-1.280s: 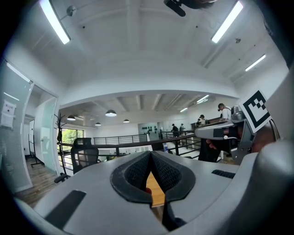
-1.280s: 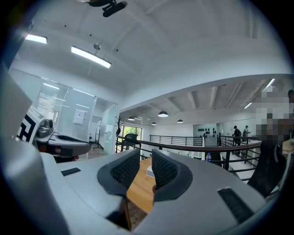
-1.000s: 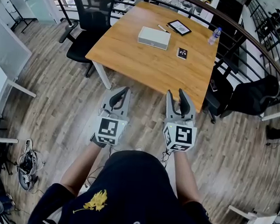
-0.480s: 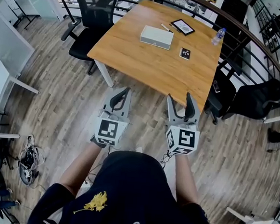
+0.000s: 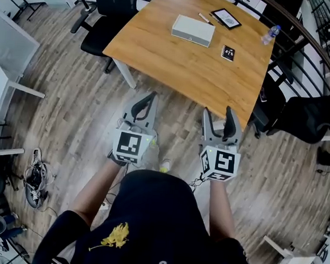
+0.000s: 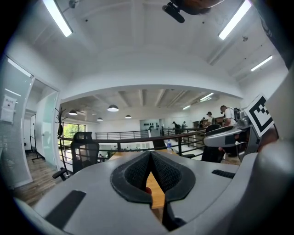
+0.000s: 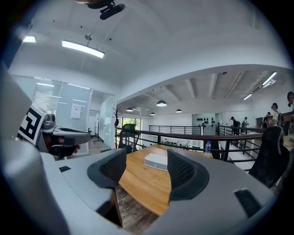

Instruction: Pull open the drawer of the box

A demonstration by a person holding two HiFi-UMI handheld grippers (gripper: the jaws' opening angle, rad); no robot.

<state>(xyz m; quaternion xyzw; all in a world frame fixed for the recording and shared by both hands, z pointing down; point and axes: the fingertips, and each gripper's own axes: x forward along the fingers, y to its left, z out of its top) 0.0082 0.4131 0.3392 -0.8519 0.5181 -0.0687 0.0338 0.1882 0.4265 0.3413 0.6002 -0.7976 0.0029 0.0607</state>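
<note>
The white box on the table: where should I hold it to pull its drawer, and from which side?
Probably the long side face of the box turned toward the near table edge; come from that edge, low and level, since it lies flat. No handle can be made out.

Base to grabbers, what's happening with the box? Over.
Left gripper shut, empty. Right gripper open, empty. Box on table, untouched, well ahead. Only bare tabletop before it.

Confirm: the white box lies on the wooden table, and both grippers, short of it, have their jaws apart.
Not both: the left gripper has its jaws together, as the left gripper view shows; only the right gripper has them apart. The rest stands.
</note>
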